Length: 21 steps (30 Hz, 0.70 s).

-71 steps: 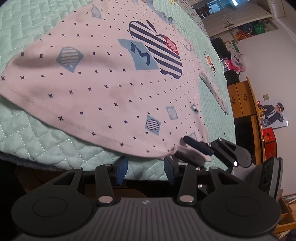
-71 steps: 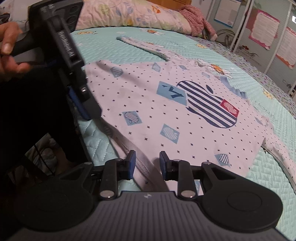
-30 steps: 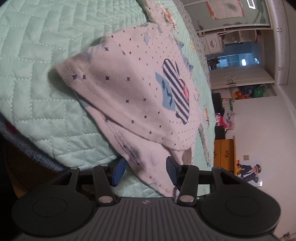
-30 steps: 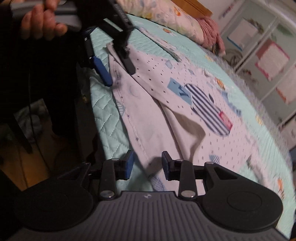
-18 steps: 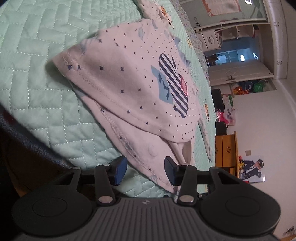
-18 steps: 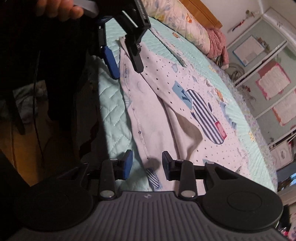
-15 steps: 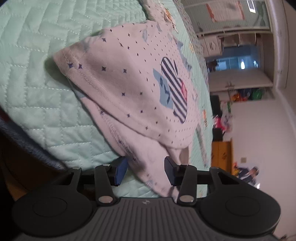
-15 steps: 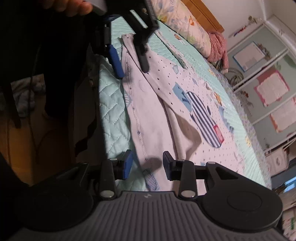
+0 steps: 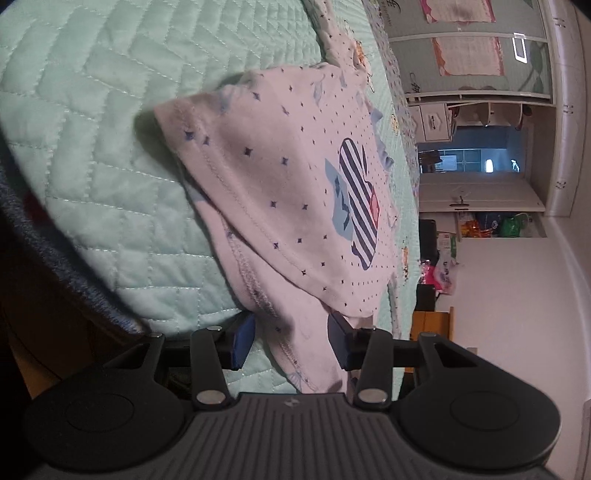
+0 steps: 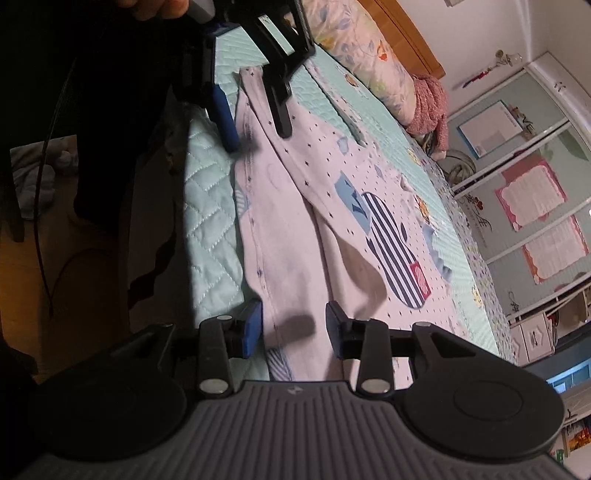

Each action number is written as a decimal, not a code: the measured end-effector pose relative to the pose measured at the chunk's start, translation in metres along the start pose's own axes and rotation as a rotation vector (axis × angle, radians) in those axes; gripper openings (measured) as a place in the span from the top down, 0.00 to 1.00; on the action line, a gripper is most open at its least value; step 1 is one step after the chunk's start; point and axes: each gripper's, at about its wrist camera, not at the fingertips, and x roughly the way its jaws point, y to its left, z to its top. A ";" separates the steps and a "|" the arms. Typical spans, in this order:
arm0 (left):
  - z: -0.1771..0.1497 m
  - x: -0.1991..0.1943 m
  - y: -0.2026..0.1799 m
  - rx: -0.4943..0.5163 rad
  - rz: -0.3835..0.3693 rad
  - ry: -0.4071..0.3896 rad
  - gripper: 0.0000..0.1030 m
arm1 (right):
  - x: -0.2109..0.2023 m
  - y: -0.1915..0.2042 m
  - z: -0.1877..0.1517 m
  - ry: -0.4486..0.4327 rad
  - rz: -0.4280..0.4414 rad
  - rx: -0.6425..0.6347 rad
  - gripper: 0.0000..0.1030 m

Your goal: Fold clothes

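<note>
A pale pink shirt [image 9: 288,192] with small dark dots and a striped apple print lies on the mint quilted bedcover [image 9: 92,147]. Its near hem is rumpled, and the top layer is pulled back off the lower one. My left gripper [image 9: 291,341] is open, and the hem's lower layer lies loosely between its fingers. My right gripper [image 10: 293,328] is also open, straddling the hem of the shirt [image 10: 291,236] at the other corner. In the right wrist view the left gripper [image 10: 257,138] points down at the far hem corner, held by a hand [image 10: 159,7].
The bed's edge drops to a wooden floor [image 10: 92,258] on the left. A floral pillow [image 10: 369,55] and a pink plush thing [image 10: 428,103] lie at the head of the bed. Wardrobe doors [image 10: 532,199] stand beyond it. An orange cabinet [image 9: 430,321] stands past the bed.
The shirt lay flat 2.4 s ago; its hem is now bunched and its layers parted. Both grippers have rolled sideways and sit at the hem corners. The jaw gaps look unchanged.
</note>
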 end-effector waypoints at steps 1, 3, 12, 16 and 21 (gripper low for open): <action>-0.001 -0.001 -0.002 0.012 0.014 0.000 0.57 | 0.001 0.000 0.001 -0.003 0.003 0.002 0.62; -0.002 -0.012 0.000 -0.009 0.050 -0.023 0.63 | 0.002 -0.002 0.003 -0.001 0.016 0.010 0.62; 0.005 -0.025 0.004 0.008 0.129 -0.142 0.70 | 0.003 -0.012 -0.001 0.009 0.061 0.098 0.62; 0.003 -0.020 0.003 -0.012 0.074 -0.154 0.53 | 0.007 -0.013 0.000 0.011 0.067 0.114 0.62; 0.005 -0.009 -0.008 0.013 0.013 -0.133 0.40 | 0.008 -0.012 0.000 0.005 0.066 0.110 0.62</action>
